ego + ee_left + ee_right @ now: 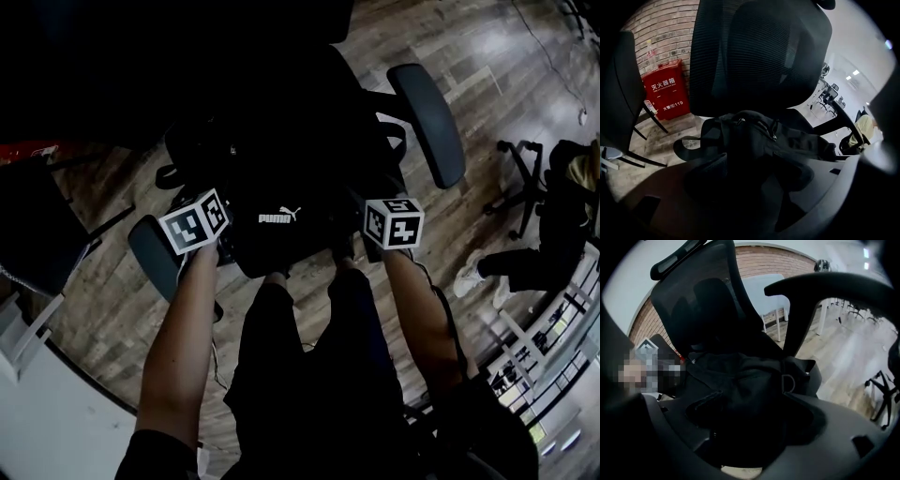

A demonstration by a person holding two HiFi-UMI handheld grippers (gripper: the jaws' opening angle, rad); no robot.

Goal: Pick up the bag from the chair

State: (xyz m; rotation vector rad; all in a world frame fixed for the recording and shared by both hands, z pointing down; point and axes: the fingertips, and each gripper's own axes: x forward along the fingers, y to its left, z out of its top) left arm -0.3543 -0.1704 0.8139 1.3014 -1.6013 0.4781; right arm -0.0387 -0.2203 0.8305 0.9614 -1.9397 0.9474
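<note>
A black bag (281,230) with a white logo lies at the front of a black mesh office chair (427,122). My left gripper (220,211) is at the bag's left side and my right gripper (361,211) at its right side. In the left gripper view the bag (754,136) bulges between the jaws of the left gripper (754,187), in front of the chair back (759,51). In the right gripper view the right gripper (750,427) has bunched bag (740,380) fabric filling its jaws. A strip of floor shows beneath the bag there. Both look shut on it.
A red fire box (665,93) stands against the brick wall behind the chair, with another dark chair (623,93) to its left. A white table (768,291) stands behind. To the right a person (562,216) sits by a second office chair (520,187) on wooden floor.
</note>
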